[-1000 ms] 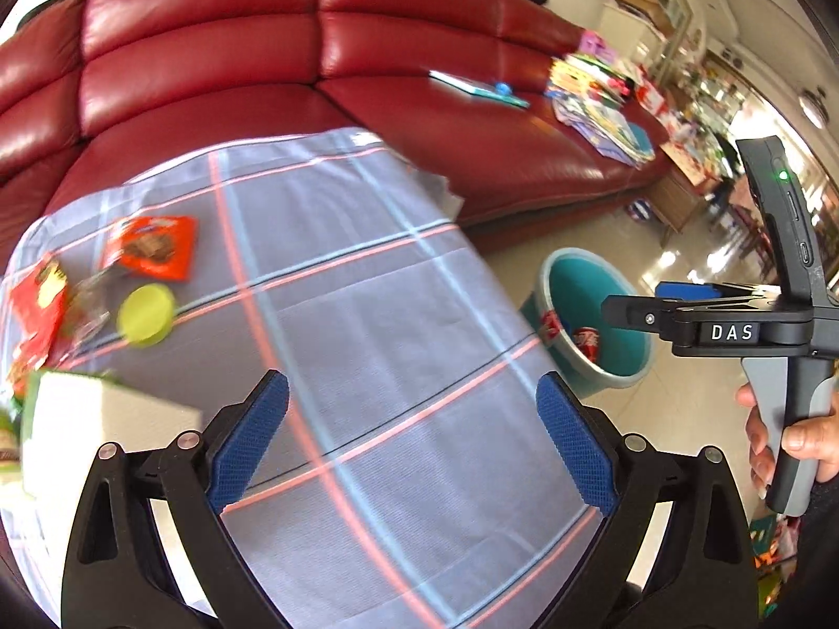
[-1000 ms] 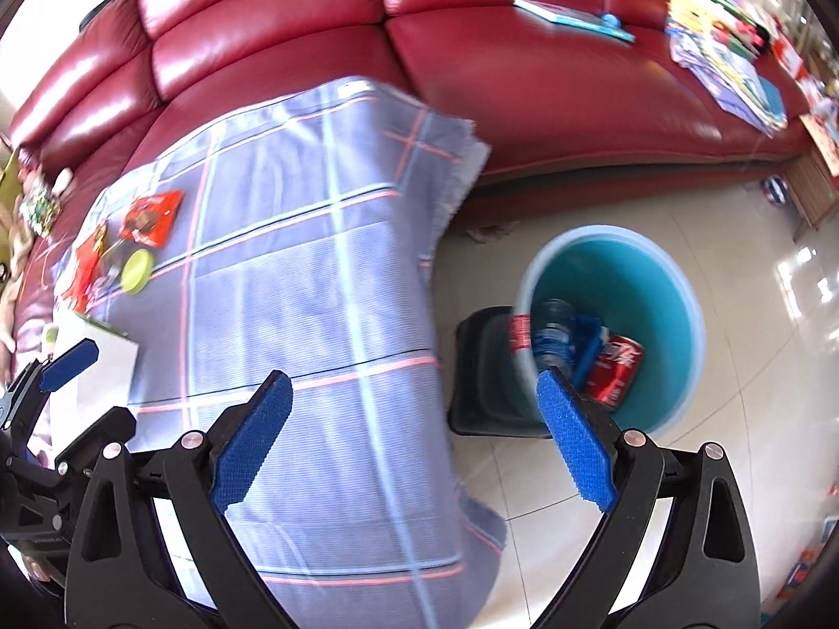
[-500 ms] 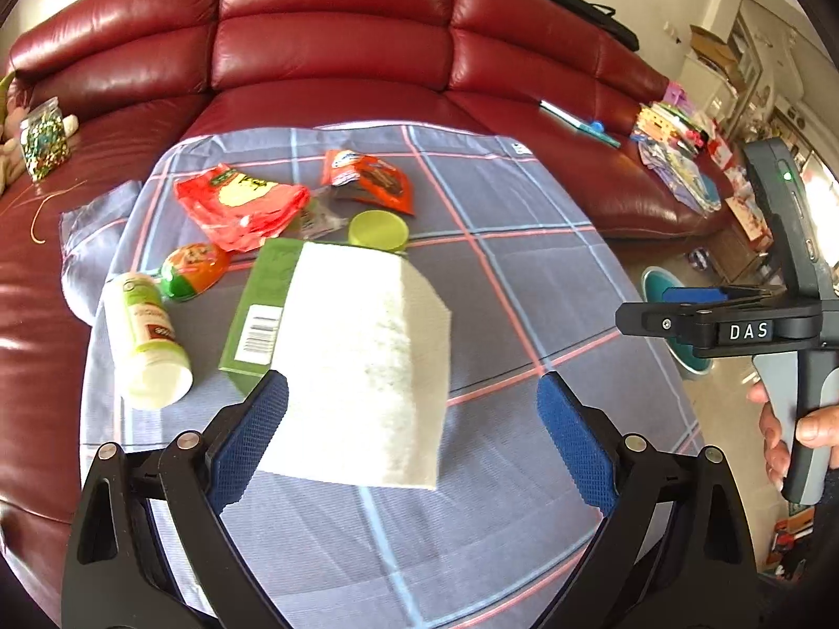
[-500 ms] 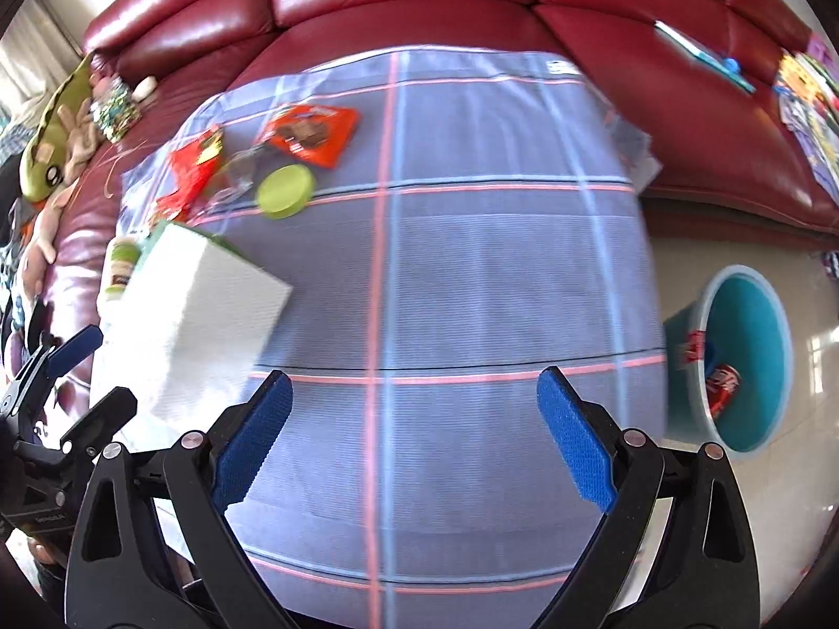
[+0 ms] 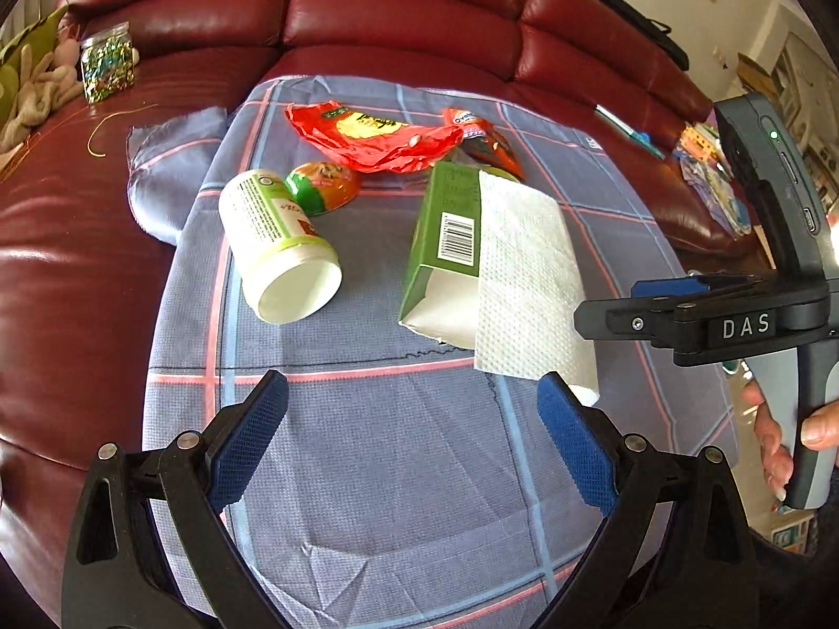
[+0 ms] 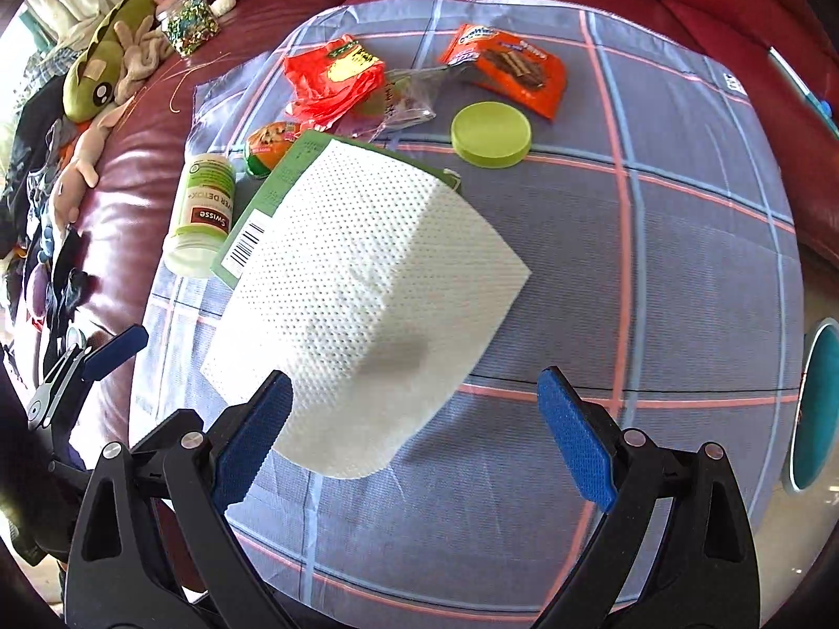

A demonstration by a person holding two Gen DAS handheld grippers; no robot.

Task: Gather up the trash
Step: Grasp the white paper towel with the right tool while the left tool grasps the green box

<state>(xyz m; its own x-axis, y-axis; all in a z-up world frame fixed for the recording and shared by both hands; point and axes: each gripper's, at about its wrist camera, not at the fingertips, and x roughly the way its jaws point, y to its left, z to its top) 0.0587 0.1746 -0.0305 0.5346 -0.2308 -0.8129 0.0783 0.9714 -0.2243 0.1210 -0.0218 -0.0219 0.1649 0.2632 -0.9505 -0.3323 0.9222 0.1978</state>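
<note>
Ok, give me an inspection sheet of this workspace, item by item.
Surface: plaid cloth spread over a red sofa.
Job's things: paper towel draped over a green carton; white bottle lying down; red wrapper; orange wrapper; green lid.
Clutter: plush toys, glitter jar.
Grippers: left gripper and right gripper both open, empty.
Cables: nothing seen.
Surroundings: teal bin on the floor.

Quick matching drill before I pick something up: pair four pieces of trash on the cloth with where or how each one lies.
Things:
1. white bottle
2. green carton
3. round green lid
4. orange wrapper

States:
A. flat on the cloth, beside the orange wrapper
B. on its side, base toward the left camera
C. draped with a paper towel
D. at the far edge of the pile

Pairs: 1-B, 2-C, 3-A, 4-D
</note>
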